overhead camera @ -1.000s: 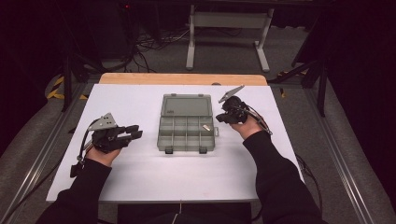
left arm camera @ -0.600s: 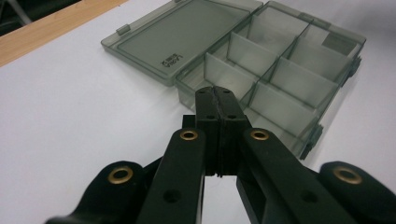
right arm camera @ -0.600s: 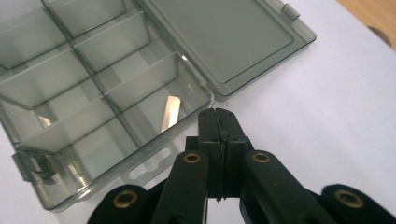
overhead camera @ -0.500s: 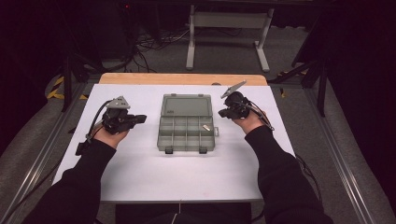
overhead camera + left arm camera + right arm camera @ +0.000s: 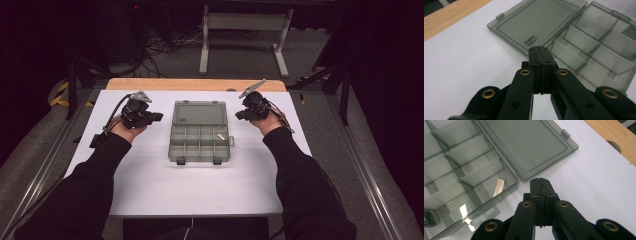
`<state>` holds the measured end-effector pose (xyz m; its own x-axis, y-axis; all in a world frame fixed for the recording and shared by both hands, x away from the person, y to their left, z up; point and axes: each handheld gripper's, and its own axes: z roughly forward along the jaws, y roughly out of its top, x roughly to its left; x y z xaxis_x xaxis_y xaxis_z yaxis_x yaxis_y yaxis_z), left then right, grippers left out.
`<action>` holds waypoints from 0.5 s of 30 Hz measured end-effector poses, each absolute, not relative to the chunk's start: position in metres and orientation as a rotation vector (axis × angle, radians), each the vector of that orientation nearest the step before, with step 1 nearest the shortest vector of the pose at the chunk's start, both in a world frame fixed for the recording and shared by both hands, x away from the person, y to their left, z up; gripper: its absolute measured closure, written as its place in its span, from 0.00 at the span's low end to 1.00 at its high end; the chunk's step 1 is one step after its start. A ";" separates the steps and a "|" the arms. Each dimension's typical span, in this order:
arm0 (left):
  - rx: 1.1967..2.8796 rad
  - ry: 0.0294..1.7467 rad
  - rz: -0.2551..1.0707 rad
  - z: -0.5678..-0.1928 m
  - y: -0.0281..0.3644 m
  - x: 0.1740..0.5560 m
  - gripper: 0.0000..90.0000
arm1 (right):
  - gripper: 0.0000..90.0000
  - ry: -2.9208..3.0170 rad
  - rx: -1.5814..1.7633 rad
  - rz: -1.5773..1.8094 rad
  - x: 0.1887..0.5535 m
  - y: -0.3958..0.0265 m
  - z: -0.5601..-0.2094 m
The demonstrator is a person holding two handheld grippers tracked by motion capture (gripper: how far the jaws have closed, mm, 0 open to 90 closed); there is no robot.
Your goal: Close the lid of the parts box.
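White counter (image 5: 150,185) is carrying the open compartment box (image 5: 200,137) at its centre, lid lying flat toward 12 o'clock. Left gripper (image 5: 156,117) is hovering at the box's 9 o'clock, right gripper (image 5: 239,115) at 3 o'clock; both jaws are pressing together, gripping nothing. A small pale piece (image 5: 499,187) is lying in a compartment.

Light falls from overhead onto the white table (image 5: 150,185), bright against a dim, nearly black room. The high view is soft and grainy (fine detail lost). A glare patch sits on the box (image 5: 464,210); shadows are faint.
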<state>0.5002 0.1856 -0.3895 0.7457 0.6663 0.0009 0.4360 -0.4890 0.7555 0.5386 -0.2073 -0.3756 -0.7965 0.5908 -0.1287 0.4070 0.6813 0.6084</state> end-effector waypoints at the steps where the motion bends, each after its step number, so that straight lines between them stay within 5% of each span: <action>1: 2.156 0.831 0.369 -0.390 0.185 0.503 1.00 | 1.00 2.581 0.792 0.824 0.541 -0.208 -0.376; 15: 2.175 0.904 0.348 -0.397 0.173 0.532 1.00 | 1.00 2.575 0.789 0.822 0.557 -0.203 -0.381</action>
<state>0.5324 0.1731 -0.3965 0.7146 0.6988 -0.0310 0.4971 -0.4762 0.7253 0.5574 -0.2033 -0.3805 -0.7944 0.5925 -0.1333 0.4058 0.6811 0.6094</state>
